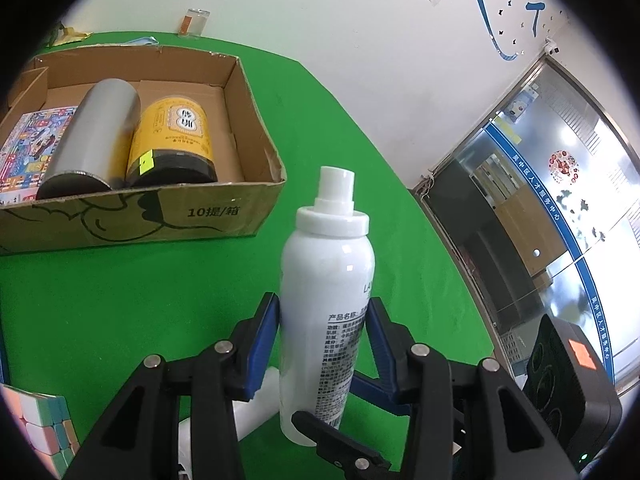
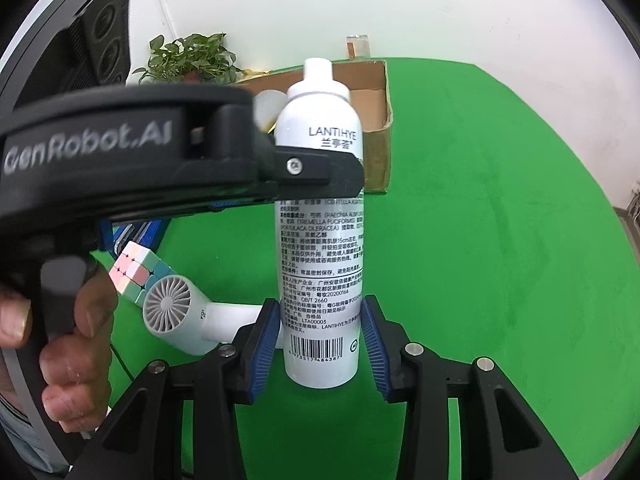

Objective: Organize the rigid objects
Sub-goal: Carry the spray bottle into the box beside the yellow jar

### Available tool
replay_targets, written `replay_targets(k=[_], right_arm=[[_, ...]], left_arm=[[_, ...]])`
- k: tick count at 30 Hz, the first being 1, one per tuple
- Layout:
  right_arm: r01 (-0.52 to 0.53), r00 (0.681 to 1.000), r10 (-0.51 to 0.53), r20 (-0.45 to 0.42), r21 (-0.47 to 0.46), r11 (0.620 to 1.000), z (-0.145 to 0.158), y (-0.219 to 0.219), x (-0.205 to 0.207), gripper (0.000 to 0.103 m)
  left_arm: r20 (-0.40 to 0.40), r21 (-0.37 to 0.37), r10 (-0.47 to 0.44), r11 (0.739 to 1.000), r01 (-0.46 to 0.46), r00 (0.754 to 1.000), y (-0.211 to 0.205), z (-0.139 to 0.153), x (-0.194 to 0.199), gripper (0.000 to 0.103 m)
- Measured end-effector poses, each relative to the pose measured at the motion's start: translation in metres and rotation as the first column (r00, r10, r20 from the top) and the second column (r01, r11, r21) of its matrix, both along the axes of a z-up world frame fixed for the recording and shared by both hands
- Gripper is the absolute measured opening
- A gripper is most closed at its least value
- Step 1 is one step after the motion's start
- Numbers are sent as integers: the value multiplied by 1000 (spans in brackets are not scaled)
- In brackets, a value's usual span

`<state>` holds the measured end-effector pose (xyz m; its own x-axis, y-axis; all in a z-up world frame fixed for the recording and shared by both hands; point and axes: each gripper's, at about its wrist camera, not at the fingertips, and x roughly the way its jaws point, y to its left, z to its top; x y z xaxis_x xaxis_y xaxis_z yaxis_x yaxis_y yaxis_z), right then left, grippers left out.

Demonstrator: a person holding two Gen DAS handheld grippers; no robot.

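Note:
A white spray bottle [image 1: 326,312] stands upright on the green table; it also shows in the right wrist view [image 2: 320,240]. My left gripper [image 1: 322,316] is shut on the bottle's body, blue pads pressing both sides. My right gripper [image 2: 320,320] is open, its pads flanking the bottle's base with small gaps on each side. The left gripper's body [image 2: 120,160] crosses the right wrist view, a hand on its handle. The cardboard box [image 1: 208,216] at the back left holds a silver can [image 1: 92,140], a yellow jar [image 1: 172,140] and a colourful box [image 1: 28,148].
A pastel puzzle cube [image 2: 140,272] and a small white hair dryer [image 2: 188,316] lie left of the bottle. A glass jar [image 1: 194,22] and a potted plant [image 2: 192,60] stand at the table's back. A black speaker [image 1: 568,384] stands at the right.

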<state>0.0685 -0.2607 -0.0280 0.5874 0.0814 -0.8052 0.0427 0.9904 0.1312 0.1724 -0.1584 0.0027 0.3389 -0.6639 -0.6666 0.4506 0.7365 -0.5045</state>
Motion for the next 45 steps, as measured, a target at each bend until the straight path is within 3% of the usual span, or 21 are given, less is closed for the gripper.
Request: replay_targets(k=[5, 8, 12, 17, 23, 28, 31, 34, 40, 45], right_arm=[[10, 1000, -9, -29, 27, 1000, -9, 0, 4, 39], [32, 999, -31, -22, 18, 999, -8, -7, 7, 38], [31, 999, -30, -25, 32, 999, -8, -13, 6, 38], [26, 999, -26, 26, 23, 999, 7, -14, 10, 38], [-6, 994, 6, 106, -6, 1000, 62, -14, 36, 38], [-44, 985, 51, 164, -46, 998, 106, -17, 82, 38], [-60, 988, 65, 143, -44, 997, 120, -26, 127, 38], [-85, 995, 87, 55, -26, 996, 125, -37, 177, 38], [-70, 993, 74, -88, 43, 997, 95, -59, 233, 38], [-21, 989, 33, -146, 80, 997, 48, -63, 237, 38]], left_arm=[[-35, 24, -13, 1000, 14, 999, -3, -16, -3, 43], [-143, 60, -61, 996, 70, 988, -13, -41, -5, 43], [-138, 48, -37, 998, 44, 990, -11, -45, -11, 43], [-69, 33, -26, 999, 29, 997, -12, -17, -6, 43], [32, 14, -1, 1000, 0, 999, -9, 30, 21, 43], [92, 8, 24, 1000, -25, 995, -5, 64, 62, 43], [64, 19, 22, 1000, -23, 998, -6, 73, 100, 43], [1, 58, 26, 998, -26, 1000, -13, 67, 142, 42], [-134, 109, 31, 994, -16, 991, -17, 27, 185, 42], [-202, 149, 9, 989, 22, 979, -28, -6, 187, 42]])
